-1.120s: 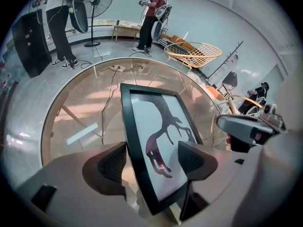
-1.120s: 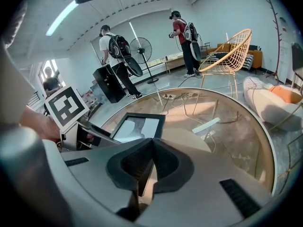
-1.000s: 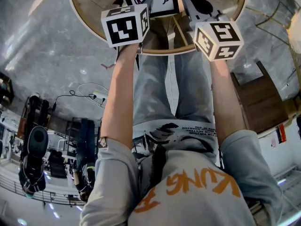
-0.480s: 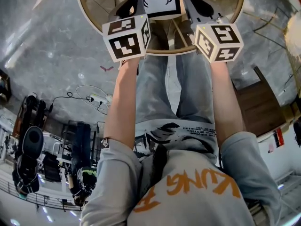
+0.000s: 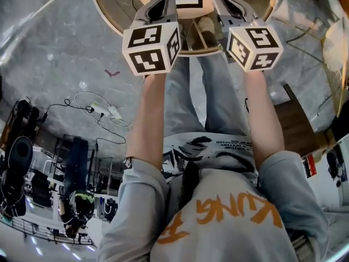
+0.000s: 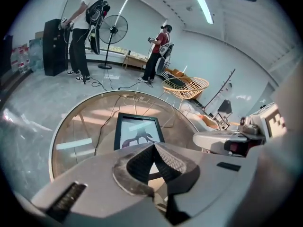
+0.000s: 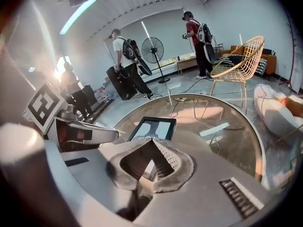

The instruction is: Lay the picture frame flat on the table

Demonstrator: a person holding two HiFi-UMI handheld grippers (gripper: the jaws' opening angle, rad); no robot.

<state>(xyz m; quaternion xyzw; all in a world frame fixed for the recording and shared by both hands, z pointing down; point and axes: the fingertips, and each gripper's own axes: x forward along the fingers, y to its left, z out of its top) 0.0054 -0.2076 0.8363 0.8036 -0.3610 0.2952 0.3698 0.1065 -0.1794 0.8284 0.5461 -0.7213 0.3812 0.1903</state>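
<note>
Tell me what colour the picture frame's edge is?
Black; the picture frame shows best in the left gripper view.

Bright, open room with a polished grey floor (image 6: 33,103) and pale walls.
Under and just beyond the jaws lies a round glass-topped surface (image 6: 61,126) with a wood-toned rim. Far beyond the jaws a standing fan (image 6: 113,30) rises near a low bench (image 6: 135,58) along the wall, with a wide shaded window (image 7: 161,32) behind. A wire chair (image 6: 185,87) sits beyond and to the right of the jaws, and a tall black cabinet (image 6: 53,47) stands far off to the left. Cables (image 6: 106,85) trail across the floor. A strip light (image 6: 202,6) glows on the ceiling high above the jaws.
</note>
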